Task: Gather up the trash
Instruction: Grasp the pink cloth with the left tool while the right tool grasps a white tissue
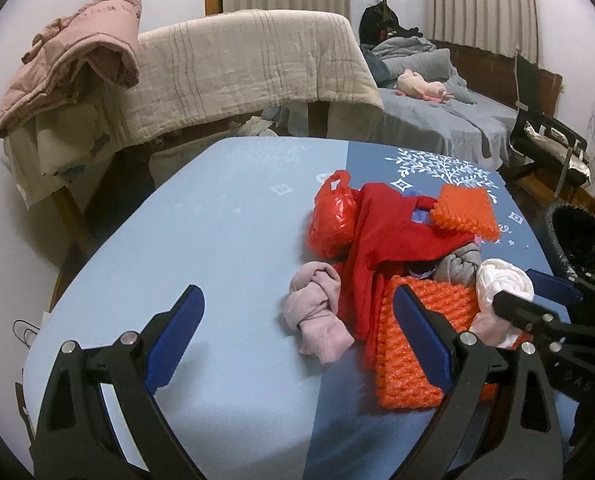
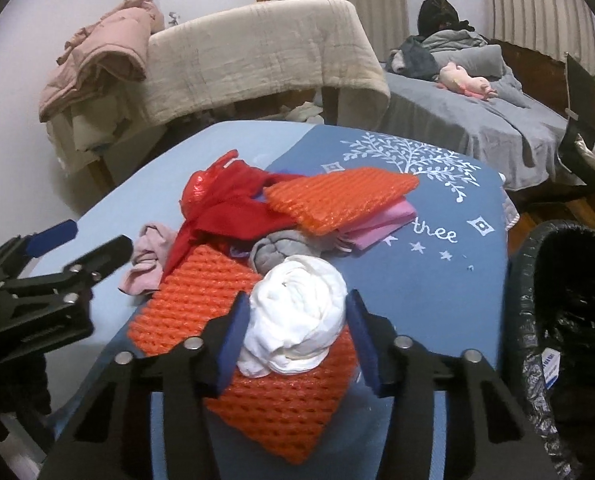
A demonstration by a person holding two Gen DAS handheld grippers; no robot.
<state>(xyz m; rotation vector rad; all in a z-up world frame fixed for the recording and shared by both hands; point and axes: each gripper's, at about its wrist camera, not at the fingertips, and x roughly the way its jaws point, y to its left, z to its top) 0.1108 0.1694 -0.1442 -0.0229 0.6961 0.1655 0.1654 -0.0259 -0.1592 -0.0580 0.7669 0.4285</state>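
- left gripper: jaws spread wide, nothing between them; hovers over bare light-blue part of the table, left of the pile. Its right finger overlaps the near orange foam net in view; contact cannot be told.
- right gripper: jaws part open, straddling the white knotted cloth bundle. Blue pads sit just beside the bundle on both sides; whether they press it is unclear, not clamped tight as far as visible.
- white bundle lies on top of the near orange foam net, at the near right end of the pile; also seen in the left view with the right gripper's fingers around it.
- pile on the table, middle to right: red plastic bag at the far left, red cloth draped across the centre, pink knotted cloth at near left, grey knotted cloth just behind the white bundle.
- second orange foam net at the far side, resting on pink folded sheets and partly on the red cloth.
- black trash bin with a black liner stands off the table's right edge, near the right gripper.
- table cover: dark blue half with a white tree print and the word "thee", light blue half on the left.
- background: beige blanket over a frame, pink jacket at left, bed with a pink plush toy.
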